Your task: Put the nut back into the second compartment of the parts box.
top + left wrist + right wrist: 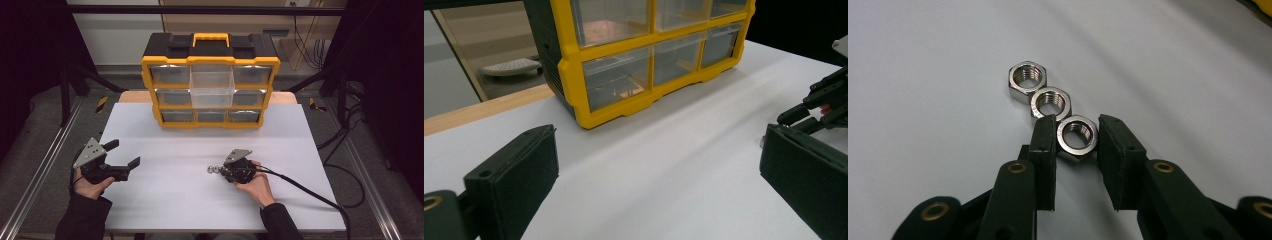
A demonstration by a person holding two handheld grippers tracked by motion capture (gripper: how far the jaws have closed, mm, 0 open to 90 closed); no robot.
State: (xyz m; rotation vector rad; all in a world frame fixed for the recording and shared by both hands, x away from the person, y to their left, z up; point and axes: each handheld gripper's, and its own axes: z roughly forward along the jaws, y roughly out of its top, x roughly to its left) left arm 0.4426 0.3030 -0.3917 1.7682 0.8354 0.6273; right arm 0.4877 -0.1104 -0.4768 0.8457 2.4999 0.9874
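Observation:
Three steel hex nuts lie touching in a row on the white table; they show small in the high view (214,170). In the right gripper view the nearest nut (1077,136) sits between the jaws of my right gripper (1077,131). The left pad (1047,150) is at the nut's side, and a thin gap shows at the right pad, so the jaws are narrow but not pressing. The middle nut (1050,102) and the far nut (1028,80) lie beyond the tips. My left gripper (124,154) rests at the table's left, wide open with nothing between its jaws (659,165).
A yellow and black drawer organizer (210,60) stands at the back of the white table (175,200), and its top middle clear drawer (212,82) is pulled out. The right gripper's cable (310,192) trails off to the right. Metal rails run along both sides of the table.

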